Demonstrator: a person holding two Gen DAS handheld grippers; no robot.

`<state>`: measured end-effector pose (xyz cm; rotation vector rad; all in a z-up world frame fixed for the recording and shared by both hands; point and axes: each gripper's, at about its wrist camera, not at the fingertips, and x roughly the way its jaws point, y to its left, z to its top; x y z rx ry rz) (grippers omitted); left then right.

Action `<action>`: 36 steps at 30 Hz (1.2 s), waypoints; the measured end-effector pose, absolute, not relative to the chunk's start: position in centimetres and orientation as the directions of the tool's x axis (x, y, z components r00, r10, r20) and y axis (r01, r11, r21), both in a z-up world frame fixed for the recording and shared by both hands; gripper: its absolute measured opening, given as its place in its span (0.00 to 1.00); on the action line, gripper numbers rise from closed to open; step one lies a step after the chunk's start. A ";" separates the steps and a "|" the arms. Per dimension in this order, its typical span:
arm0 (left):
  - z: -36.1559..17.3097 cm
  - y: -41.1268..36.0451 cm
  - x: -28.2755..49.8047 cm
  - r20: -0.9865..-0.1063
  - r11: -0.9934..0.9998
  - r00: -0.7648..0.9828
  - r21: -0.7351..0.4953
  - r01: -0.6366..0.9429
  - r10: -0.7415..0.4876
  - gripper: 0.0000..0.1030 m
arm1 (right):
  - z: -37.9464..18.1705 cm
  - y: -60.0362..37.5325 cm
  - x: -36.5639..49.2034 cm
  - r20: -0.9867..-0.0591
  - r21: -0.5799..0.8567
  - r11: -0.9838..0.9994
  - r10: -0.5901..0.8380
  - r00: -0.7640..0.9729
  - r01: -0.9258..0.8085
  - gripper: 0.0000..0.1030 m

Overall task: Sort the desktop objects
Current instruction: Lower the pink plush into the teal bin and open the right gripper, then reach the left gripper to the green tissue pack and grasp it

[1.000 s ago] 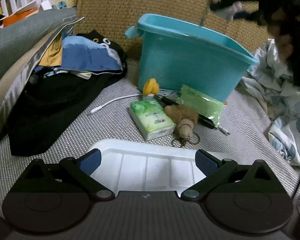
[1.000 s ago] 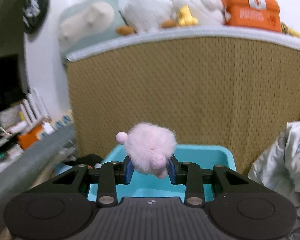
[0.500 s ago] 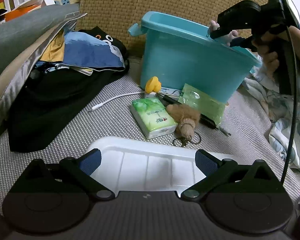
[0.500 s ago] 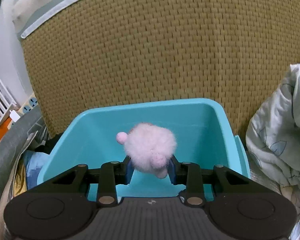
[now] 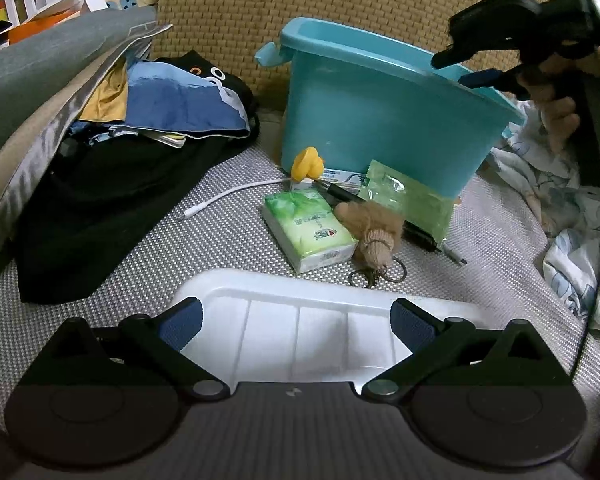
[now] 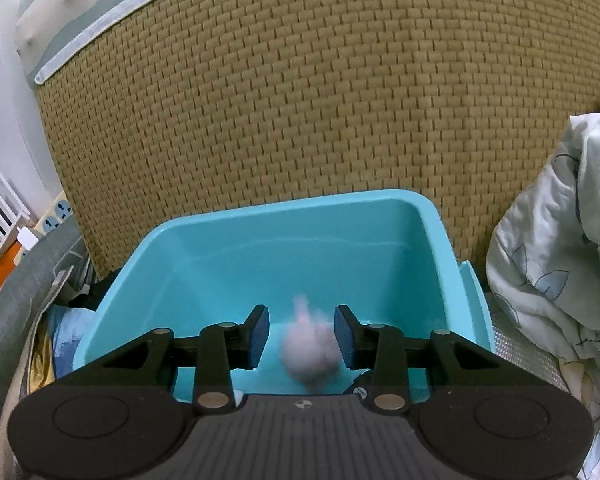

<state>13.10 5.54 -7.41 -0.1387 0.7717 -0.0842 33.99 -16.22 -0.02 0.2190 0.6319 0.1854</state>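
Right wrist: pink pompom [image 6: 309, 350] blurred over teal bin [image 6: 428, 248].

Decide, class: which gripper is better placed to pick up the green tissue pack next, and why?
Left. The left gripper is open, empty and aimed at the tissue pack just beyond the white tray. The right gripper is over the blue bin, jaws just opening off the pink pom-pom.

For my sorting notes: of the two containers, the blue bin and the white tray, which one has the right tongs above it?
The blue bin; the white tray lies under the left tongs.
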 end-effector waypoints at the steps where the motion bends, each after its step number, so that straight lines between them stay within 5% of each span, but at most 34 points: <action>1: -7.4 5.5 13.1 -0.688 0.988 0.715 -0.154 0.025 -0.126 1.00 | 0.1 -16.5 33.6 -0.557 0.269 0.957 0.246 0.793 -0.108 0.40; 11: -7.3 4.3 12.8 -0.658 0.990 0.740 -0.128 0.067 -0.135 1.00 | 2.0 -18.5 24.7 -0.414 0.240 0.946 0.302 0.858 -0.217 0.40; 20: -8.3 3.7 12.8 -0.659 0.993 0.744 -0.109 0.050 -0.110 0.99 | -1.6 -21.2 18.9 -0.361 0.284 0.941 0.285 0.888 -0.186 0.40; 36: -7.9 3.5 14.6 -0.640 0.994 0.761 -0.098 0.052 -0.103 0.98 | -5.8 -20.4 18.3 -0.449 0.285 0.940 0.303 0.840 -0.187 0.40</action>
